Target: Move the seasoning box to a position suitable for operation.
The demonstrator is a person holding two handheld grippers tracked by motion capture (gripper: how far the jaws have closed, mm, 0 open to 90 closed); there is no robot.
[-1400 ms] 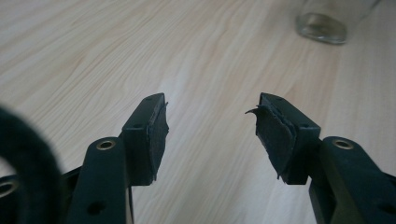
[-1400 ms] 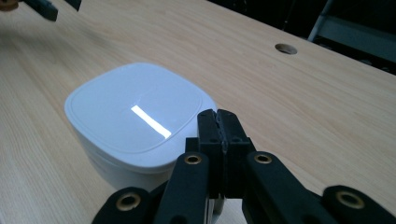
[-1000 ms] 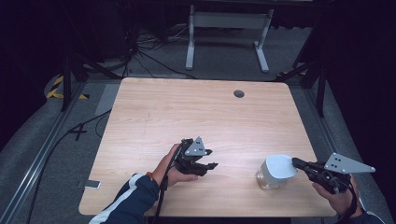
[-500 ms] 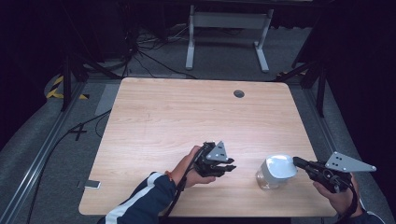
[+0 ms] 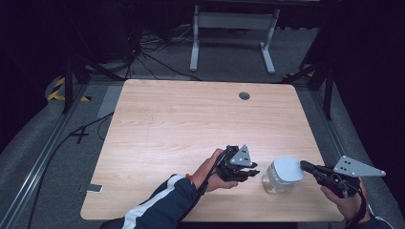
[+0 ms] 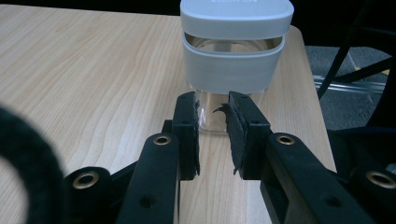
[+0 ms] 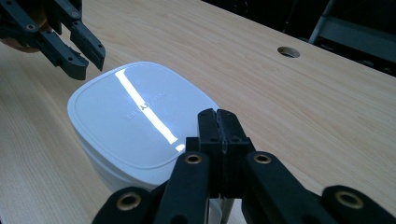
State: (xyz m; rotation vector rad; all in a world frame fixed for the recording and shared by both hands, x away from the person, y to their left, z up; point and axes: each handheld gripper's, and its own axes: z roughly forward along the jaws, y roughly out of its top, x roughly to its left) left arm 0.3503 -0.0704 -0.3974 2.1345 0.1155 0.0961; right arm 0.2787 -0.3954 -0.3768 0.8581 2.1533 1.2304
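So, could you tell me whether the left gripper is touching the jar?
Apart. The left gripper view shows bare table between the left gripper and the jar; its jaws, which have just been closing, hold nothing.

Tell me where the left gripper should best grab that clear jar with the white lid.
Probably the clear jar body below the white lid, approached level from the left gripper side: it stands upright, and the lid flares wider than the body.
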